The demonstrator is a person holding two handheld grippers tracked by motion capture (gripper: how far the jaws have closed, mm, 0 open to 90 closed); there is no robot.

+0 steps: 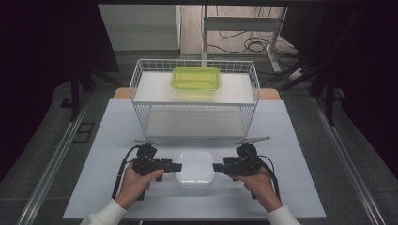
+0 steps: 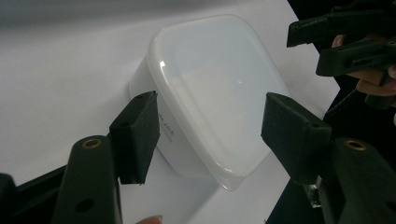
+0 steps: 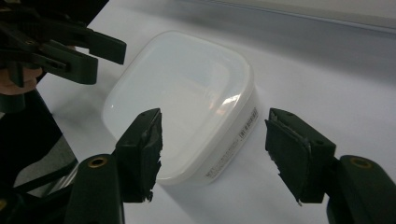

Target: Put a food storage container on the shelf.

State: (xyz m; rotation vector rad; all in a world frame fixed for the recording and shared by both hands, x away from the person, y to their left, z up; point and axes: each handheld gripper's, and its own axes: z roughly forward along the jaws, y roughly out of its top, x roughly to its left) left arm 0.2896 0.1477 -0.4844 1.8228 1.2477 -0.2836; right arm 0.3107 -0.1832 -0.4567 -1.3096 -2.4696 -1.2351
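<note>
A white translucent lidded container (image 1: pixel 196 168) (image 2: pixel 212 93) (image 3: pixel 182 100) sits on the table near its front edge, between both grippers. My left gripper (image 1: pixel 177 166) (image 2: pixel 210 130) is open at the container's left side, jaws spread around its near edge without touching it. On the opposite side my right gripper (image 1: pixel 216 167) (image 3: pixel 215 144) is open too, its jaws straddling the container's near corner. Each gripper view also shows the other gripper beyond the container.
A white wire rack (image 1: pixel 195 96) with two shelves stands at the back of the table; a green lidded container (image 1: pixel 196 78) rests on its top shelf. The white table surface (image 1: pixel 112 140) lies on either side of the hands.
</note>
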